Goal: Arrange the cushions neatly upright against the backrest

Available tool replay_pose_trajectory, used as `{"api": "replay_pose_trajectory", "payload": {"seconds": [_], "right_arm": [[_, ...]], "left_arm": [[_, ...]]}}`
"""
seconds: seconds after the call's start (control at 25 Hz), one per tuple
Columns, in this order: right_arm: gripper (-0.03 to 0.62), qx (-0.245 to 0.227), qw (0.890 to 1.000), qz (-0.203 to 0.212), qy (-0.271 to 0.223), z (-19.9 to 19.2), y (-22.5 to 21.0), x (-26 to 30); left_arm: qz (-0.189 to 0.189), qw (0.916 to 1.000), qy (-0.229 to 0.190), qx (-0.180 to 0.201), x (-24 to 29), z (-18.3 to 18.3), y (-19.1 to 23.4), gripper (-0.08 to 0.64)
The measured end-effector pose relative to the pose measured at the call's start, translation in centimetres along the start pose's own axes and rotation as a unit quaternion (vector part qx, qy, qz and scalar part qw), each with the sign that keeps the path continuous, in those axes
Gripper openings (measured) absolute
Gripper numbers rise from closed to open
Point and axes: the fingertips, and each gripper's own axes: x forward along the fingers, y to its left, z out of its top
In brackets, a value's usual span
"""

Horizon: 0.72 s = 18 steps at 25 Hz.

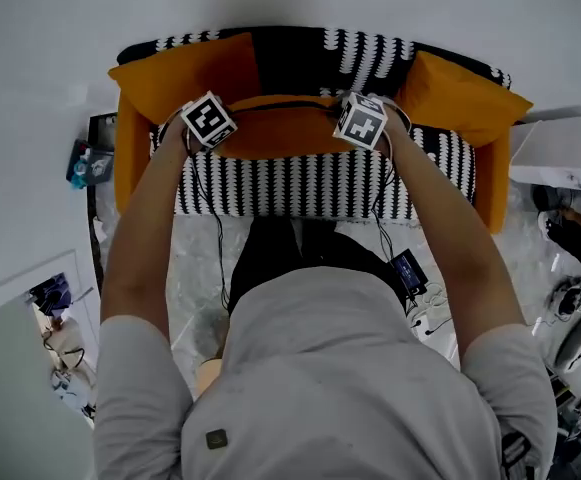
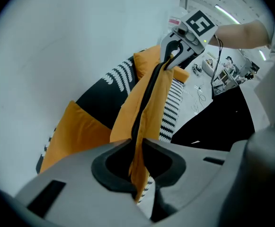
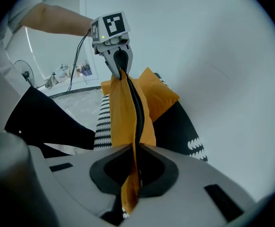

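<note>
Orange fabric cushion (image 1: 270, 133) pinched by my left gripper (image 2: 137, 167), right gripper (image 3: 133, 171).
Keep ends level; stand it mid black-and-white sofa backrest (image 1: 370, 58).

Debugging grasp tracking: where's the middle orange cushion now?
Head view, sofa centre: the middle orange cushion is pinched by the left gripper and right gripper, over the striped seat, between two corner cushions.

Legible text: none. Signs: black-and-white square markers on the left cube (image 1: 208, 119) and the right cube (image 1: 361, 120). White box (image 1: 567, 153): small red mark, unreadable.
</note>
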Motion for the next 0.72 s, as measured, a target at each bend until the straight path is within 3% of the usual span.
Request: {"api": "replay_pose_trajectory", "payload": {"seconds": [0.32, 0.72], "right_arm": [[0.034, 0.046, 0.999, -0.014, 0.006, -6.2, -0.6, -3.3], [0.034, 0.094, 0.995, -0.027, 0.029, -8.8, -2.7, -3.4]], "left_arm": [[-0.017, 0.9990, 0.001, 0.041, 1.6, 6.3, -2.5, 0.060], [-0.048, 0.9954, -0.008, 0.083, 3.9, 10.2, -0.5, 0.060]]}}
